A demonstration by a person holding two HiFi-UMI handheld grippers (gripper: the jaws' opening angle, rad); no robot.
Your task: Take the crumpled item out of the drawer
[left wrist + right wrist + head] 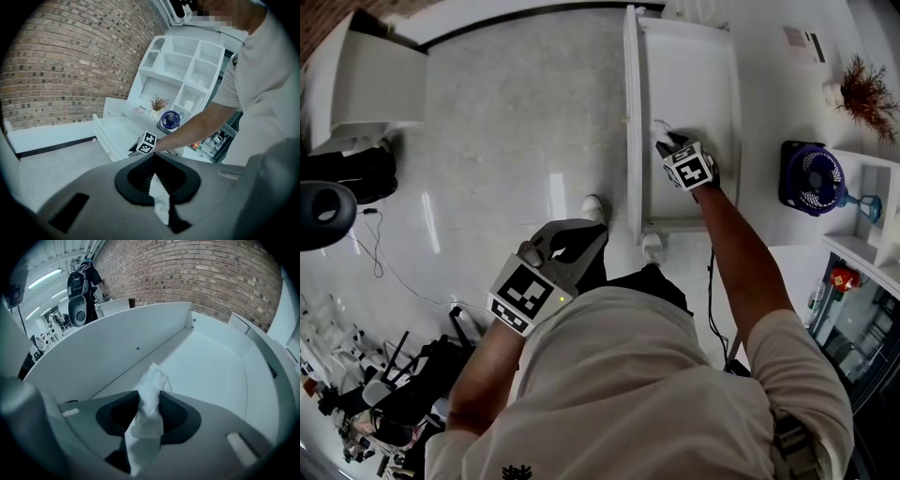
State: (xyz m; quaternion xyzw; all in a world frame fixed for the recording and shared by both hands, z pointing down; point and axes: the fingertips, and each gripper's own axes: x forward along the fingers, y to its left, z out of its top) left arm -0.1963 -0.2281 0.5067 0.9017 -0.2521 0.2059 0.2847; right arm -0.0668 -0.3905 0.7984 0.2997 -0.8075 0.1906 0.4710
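Grey left gripper (155, 165) hangs near your hip, jaws together. Farther out, your right gripper (149, 404) is clamped on the crumpled white wad (152, 378), low inside the open white drawer (211, 366).

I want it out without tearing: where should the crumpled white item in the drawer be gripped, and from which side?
Pinch the narrow middle of the crumpled item, coming from above into the open drawer. It is bunched into a thin ridge, so jaws fit across its flanks, and the drawer's walls bar a sideways approach. The right gripper grips it that way.
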